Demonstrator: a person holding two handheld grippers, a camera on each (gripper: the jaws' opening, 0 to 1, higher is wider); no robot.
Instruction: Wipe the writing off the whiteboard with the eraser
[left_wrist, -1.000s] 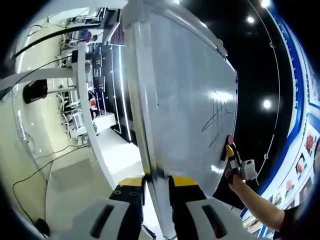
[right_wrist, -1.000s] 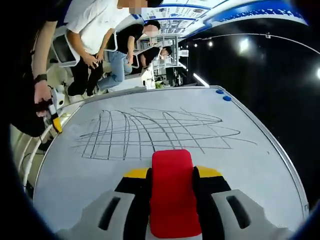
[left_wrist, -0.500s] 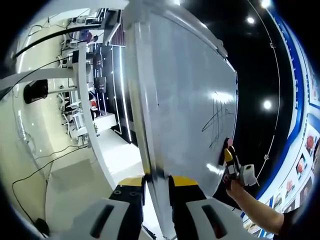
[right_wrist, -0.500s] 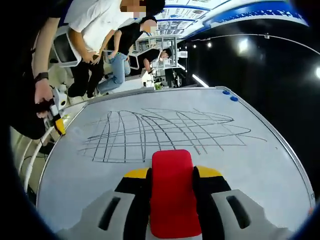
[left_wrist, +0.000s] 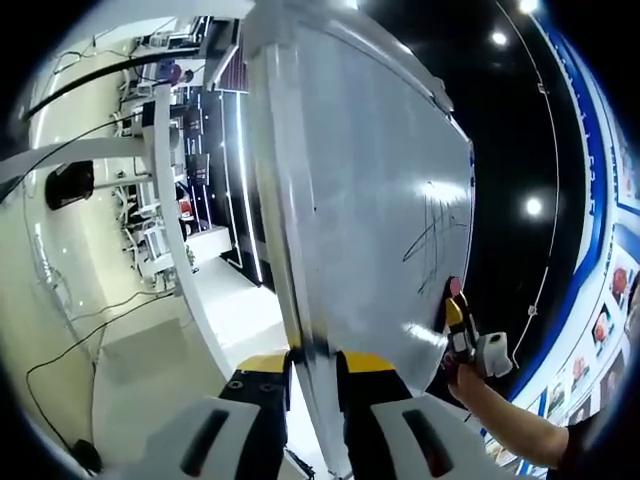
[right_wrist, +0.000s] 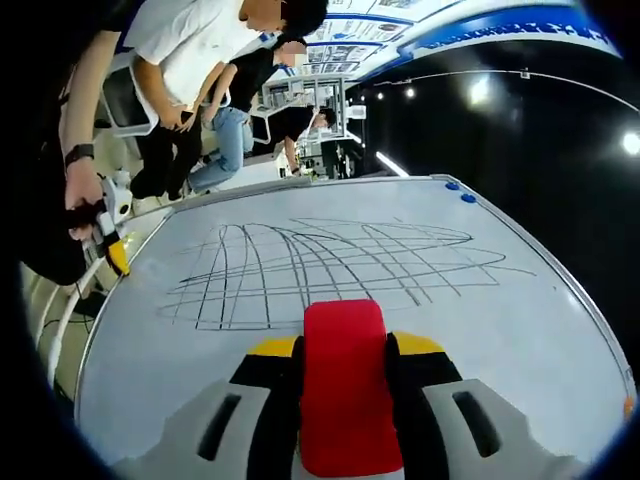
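Right gripper (right_wrist: 343, 352): my jaws are clamped on the red eraser (right_wrist: 343, 385), close over the whiteboard (right_wrist: 520, 320).
Writing (right_wrist: 330, 270): crossed black lines, just ahead of the eraser, untouched.
Change: over the last second the scribble has drawn slightly nearer my eraser; I judge wiping about to begin.
Left gripper (left_wrist: 312, 362): jaws pinch the whiteboard's edge (left_wrist: 285, 250), steadying it.
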